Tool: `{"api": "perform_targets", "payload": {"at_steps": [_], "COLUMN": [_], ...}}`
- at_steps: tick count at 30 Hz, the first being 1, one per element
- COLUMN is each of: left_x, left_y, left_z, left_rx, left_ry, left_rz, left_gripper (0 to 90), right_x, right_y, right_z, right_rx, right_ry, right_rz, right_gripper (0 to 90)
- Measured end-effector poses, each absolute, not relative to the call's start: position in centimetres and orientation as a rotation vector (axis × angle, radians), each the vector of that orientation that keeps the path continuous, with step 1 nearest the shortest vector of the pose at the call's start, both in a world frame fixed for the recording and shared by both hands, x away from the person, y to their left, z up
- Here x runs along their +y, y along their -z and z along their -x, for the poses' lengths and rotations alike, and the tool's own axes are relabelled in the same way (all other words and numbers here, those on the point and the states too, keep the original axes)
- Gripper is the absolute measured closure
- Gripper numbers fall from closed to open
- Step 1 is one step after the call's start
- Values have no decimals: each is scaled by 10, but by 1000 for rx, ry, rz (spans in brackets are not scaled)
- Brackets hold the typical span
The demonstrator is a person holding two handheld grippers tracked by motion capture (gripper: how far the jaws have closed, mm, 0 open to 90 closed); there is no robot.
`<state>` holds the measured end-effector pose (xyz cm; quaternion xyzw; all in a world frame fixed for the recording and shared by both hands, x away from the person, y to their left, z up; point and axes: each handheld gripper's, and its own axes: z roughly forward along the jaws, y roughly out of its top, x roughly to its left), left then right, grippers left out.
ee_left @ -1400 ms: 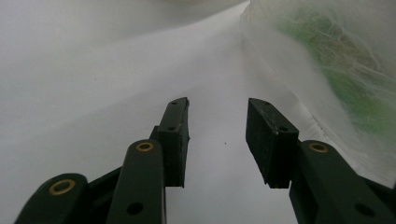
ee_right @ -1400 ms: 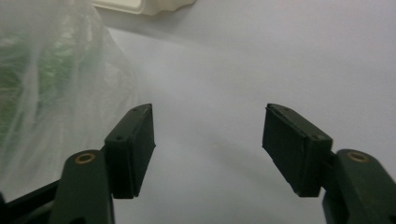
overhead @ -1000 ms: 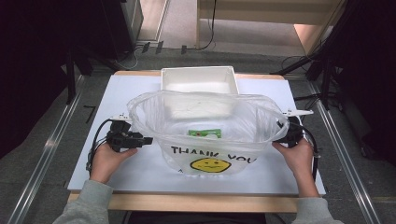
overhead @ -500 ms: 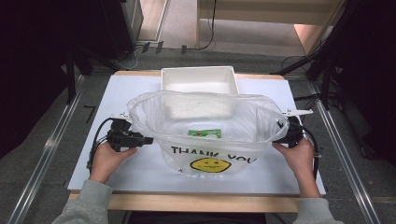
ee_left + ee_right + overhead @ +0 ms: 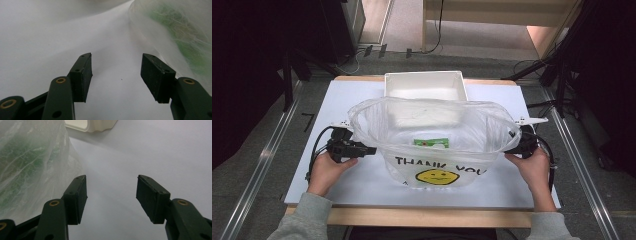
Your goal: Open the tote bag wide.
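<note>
Both grippers rest on the white table point(image 5: 337, 92) with jaws spread wide and nothing between the pads: the left gripper point(image 5: 371, 150) sits at nine o'clock of the plastic bag point(image 5: 432, 125), just beside its side, and the right gripper point(image 5: 511, 145) at three o'clock, tucked against the bag's far edge. The left jaws have just eased slightly closer with only bare table between them. The bag stands open at the table's middle, a green packet point(image 5: 430, 143) inside, and a white bin point(image 5: 423, 85) at its twelve o'clock. This looks like the pause before handling the bag; next, each gripper would need to pinch a rim. Printed on the bag: "THANK YOU" above a yellow smiley face.
</note>
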<state>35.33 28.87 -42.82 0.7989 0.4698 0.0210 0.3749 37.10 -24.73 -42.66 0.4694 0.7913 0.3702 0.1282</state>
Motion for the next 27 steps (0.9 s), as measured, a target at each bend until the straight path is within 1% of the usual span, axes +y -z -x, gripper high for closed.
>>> {"api": "perform_targets", "payload": {"at_steps": [5, 7, 11, 16, 20, 24, 25, 27], "left_x": [289, 291, 291, 293, 295, 294, 294, 294], "left_y": [428, 428, 429, 428, 427, 424, 422, 419], "left_z": [-353, -354, -355, -357, -359, -360, -360, -359], "left_rx": [1195, 1197, 1209, 1211, 1201, 1189, 1180, 1170], "left_ry": [-50, -45, -13, -3, 10, -8, 21, 21], "left_rz": [-2039, -2034, -2024, -2005, -2017, -2031, -2012, -2005], "left_gripper": [420, 415, 465, 478, 474, 458, 451, 451], "right_x": [-250, -253, -254, -255, -256, -255, -255, -252], "right_y": [426, 425, 424, 422, 419, 417, 416, 413], "right_z": [-371, -370, -371, -372, -373, -374, -374, -372], "right_rx": [2305, 2307, 2304, 2331, 2325, 2328, 2327, 2320], "right_ry": [-1091, -1109, -1122, -1131, -1131, -1128, -1122, -1102], "right_rz": [-1370, -1360, -1368, -1355, -1352, -1343, -1346, -1384], "right_gripper": [434, 449, 457, 464, 464, 465, 464, 469]}}
